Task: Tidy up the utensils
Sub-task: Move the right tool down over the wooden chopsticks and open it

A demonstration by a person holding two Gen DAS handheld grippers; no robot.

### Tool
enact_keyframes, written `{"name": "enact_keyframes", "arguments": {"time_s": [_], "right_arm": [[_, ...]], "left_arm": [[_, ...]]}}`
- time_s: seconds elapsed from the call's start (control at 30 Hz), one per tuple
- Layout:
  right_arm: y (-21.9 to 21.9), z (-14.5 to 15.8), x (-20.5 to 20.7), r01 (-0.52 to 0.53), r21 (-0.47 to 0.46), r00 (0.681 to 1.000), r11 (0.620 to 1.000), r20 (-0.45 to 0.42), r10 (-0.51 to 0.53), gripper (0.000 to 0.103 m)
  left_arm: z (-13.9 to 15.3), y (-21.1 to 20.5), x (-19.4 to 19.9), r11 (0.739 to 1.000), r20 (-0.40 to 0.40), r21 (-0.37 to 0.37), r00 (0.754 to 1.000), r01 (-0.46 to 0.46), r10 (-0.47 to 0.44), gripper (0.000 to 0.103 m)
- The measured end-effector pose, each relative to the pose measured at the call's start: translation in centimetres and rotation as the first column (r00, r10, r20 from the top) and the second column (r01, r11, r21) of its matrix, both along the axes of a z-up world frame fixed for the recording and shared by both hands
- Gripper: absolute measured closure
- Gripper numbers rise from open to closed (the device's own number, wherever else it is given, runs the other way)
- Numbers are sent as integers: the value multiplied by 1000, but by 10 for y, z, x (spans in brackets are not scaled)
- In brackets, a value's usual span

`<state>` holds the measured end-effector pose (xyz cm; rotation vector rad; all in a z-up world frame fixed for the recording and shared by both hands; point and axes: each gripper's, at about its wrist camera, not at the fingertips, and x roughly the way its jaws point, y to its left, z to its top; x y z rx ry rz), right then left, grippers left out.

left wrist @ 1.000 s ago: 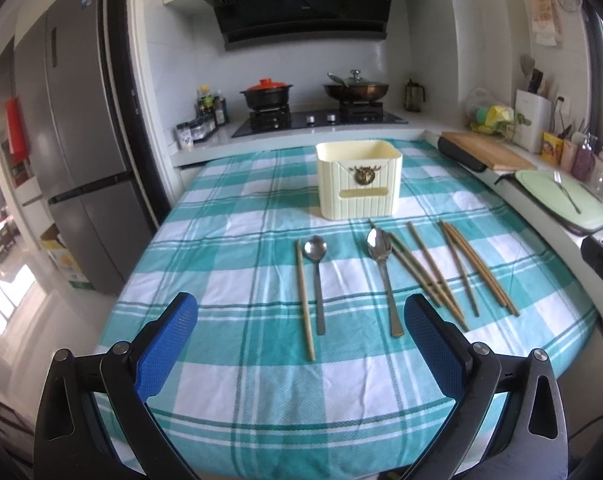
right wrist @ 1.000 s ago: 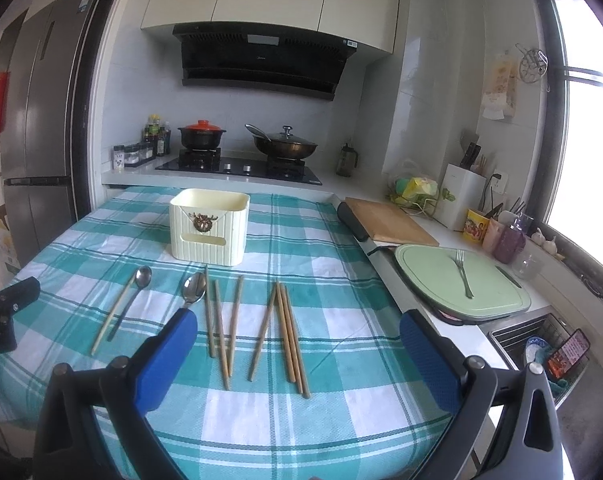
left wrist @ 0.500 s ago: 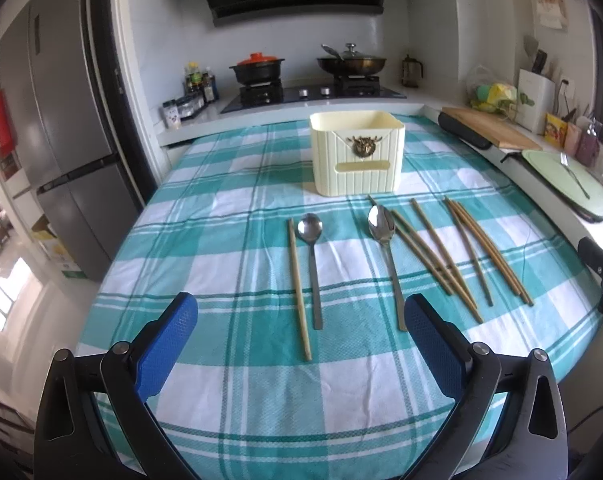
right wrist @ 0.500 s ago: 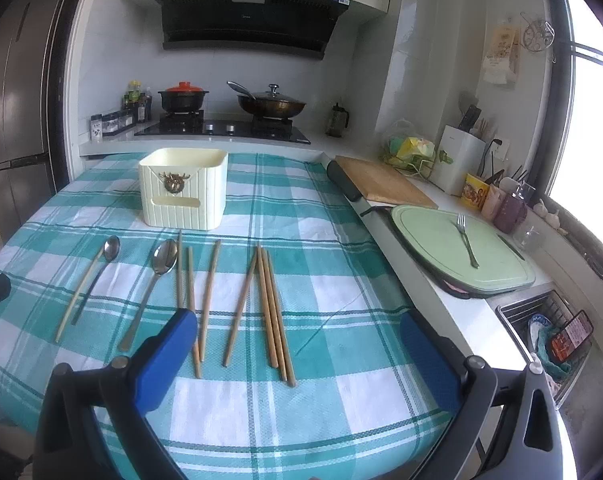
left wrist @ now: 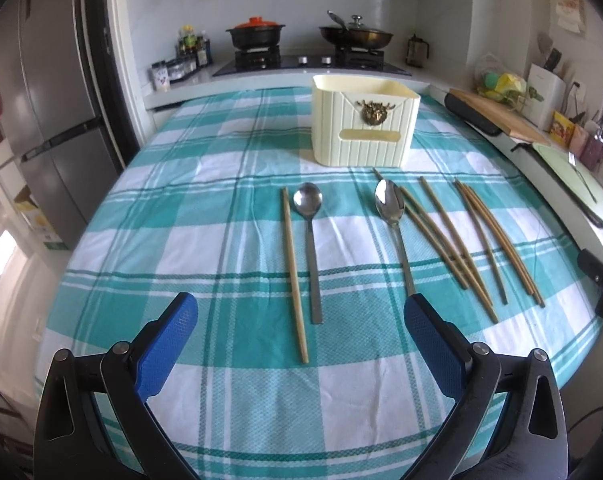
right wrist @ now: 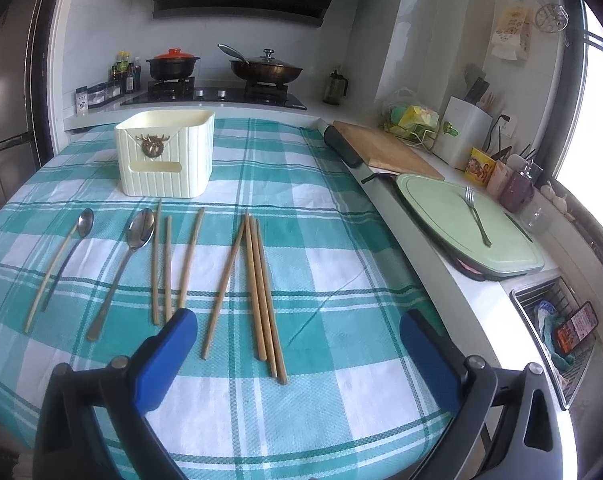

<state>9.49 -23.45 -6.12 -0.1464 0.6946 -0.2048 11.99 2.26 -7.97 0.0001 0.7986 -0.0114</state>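
**On the checked tabletop, nothing lifted yet**

On the tabletop [left wrist: 205, 208] before me lie the utensils, all flat on the cloth, in front of the cream holder [left wrist: 364, 128]; my left tongs [left wrist: 301, 316] hang spread wide and empty over the near ends of a lone chopstick [left wrist: 294, 272] and the small spoon [left wrist: 310, 240]; my right tongs [right wrist: 297, 332] are likewise released, holding nothing, above the three close-set chopsticks [right wrist: 263, 292]; the longer spoon [left wrist: 395, 232] and the loose chopsticks [right wrist: 173, 264] lie between the two groups.

I judge the chopsticks light, stiff and thin, apt to roll or slip from the pads, so I would pinch them about mid-length; the spoons are smooth metal, probably slippery, heavier at the bowl, best taken on the flat handle near the bowl.

The inside of the holder is hidden behind its front wall, so I cannot tell its compartments; the longer spoon's handle end is covered by my left tong finger; where the loose chopsticks cross or merely touch is hard to make out.
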Motion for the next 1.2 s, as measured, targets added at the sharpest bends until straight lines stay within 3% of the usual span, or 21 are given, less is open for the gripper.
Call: {"name": "enact_keyframes", "arguments": {"time_s": [0.1,0.27,0.43,0.7,0.87,0.93,1.03,1.2], "right_arm": [[-2,-5,6,-8,23,1000,1000,-17,9,0],[-20,-14,15,-46,147,999,988,-17,49,0],[-36,-27,25,-31,171,998,985,-45,40,0],[-64,-36,56,-92,273,992,958,-59,112,2],[-68,-47,103,-204,312,959,928,-126,253,33],[-69,-56,125,-235,350,936,907,-169,308,54],[-66,-74,159,-262,402,893,877,-244,378,76],[-62,-94,188,-255,461,840,850,-331,431,82]], "left_arm": [[-11,7,10,999,-33,-35,999,-10,9,1],[-29,19,25,997,-123,-82,992,-17,7,1],[-29,27,45,1000,-107,-11,994,-13,12,0],[-50,41,106,1000,-133,13,991,6,-4,1],[-64,45,132,999,-171,6,985,31,-30,2],[-68,46,139,999,-183,3,983,38,-36,5],[-75,46,148,998,-203,28,978,48,-41,15],[-83,43,152,995,-221,59,973,78,-63,15]]}}
